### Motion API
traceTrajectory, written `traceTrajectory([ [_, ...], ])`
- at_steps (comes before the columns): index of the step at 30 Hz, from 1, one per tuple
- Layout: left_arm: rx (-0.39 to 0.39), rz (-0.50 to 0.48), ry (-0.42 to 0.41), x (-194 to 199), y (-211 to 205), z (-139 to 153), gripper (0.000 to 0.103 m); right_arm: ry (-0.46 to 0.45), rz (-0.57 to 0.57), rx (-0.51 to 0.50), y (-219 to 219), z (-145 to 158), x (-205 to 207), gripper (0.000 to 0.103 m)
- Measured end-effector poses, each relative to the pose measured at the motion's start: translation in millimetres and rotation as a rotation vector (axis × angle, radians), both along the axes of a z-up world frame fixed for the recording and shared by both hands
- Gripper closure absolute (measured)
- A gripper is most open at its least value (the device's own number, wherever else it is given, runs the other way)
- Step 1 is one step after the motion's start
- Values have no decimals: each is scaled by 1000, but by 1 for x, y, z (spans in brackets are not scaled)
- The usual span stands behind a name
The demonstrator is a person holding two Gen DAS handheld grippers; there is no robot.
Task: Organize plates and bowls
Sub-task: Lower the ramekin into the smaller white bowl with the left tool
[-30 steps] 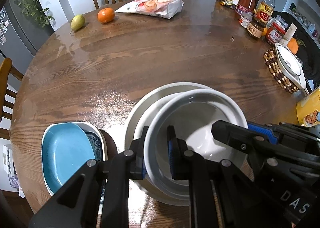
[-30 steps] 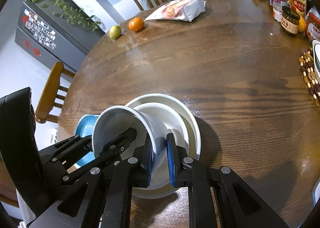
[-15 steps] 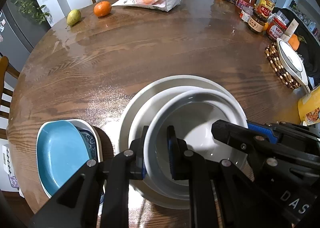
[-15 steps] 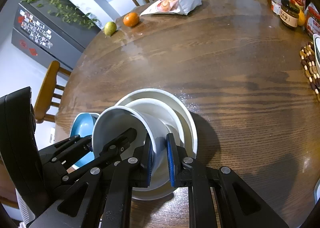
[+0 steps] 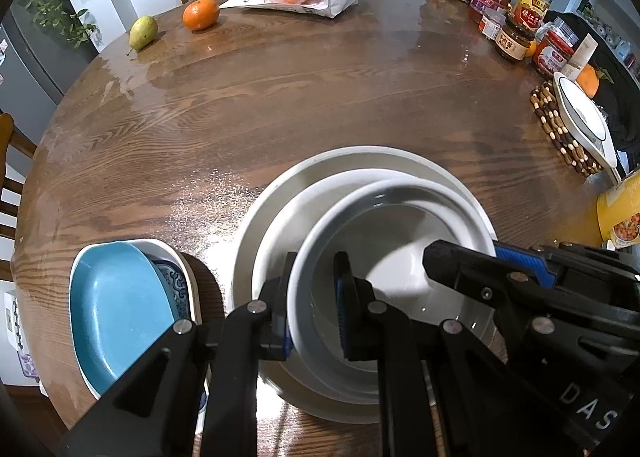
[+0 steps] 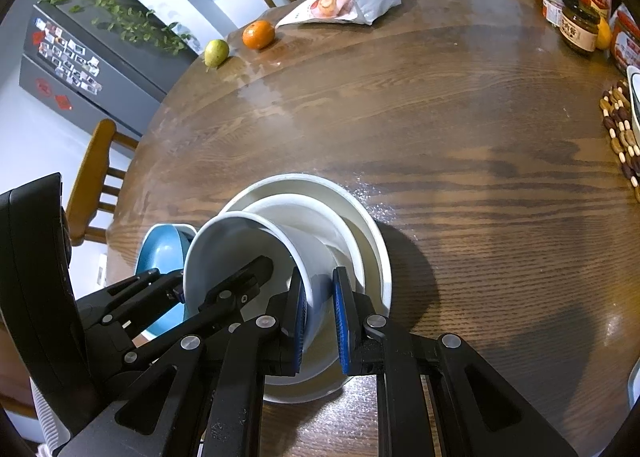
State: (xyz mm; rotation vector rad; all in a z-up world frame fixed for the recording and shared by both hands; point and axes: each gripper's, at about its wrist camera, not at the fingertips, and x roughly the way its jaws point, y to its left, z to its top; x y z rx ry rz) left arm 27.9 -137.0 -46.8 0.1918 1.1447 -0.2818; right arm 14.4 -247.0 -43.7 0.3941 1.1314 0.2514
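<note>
I read "DAS" in pale letters on the right gripper's [image 5: 496, 257] black body; the jar [image 5: 513, 41] and bottle [image 5: 534, 3] labels stay illegible.

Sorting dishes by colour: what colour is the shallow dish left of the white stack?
Light blue dish, resting in a blue-patterned white one; clearest in the left wrist view.

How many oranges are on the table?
2. One orange sits at the far edge beside the green pear. A second orange is at the right edge behind the white dish. Others may hide behind the jars.
</note>
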Motion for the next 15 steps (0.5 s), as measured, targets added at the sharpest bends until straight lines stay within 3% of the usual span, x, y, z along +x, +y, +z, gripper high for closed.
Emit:
traceTrajectory([
  [15,7,-1,0,-5,-6,-2,90,3,8,-14,-2,0,-3,88],
])
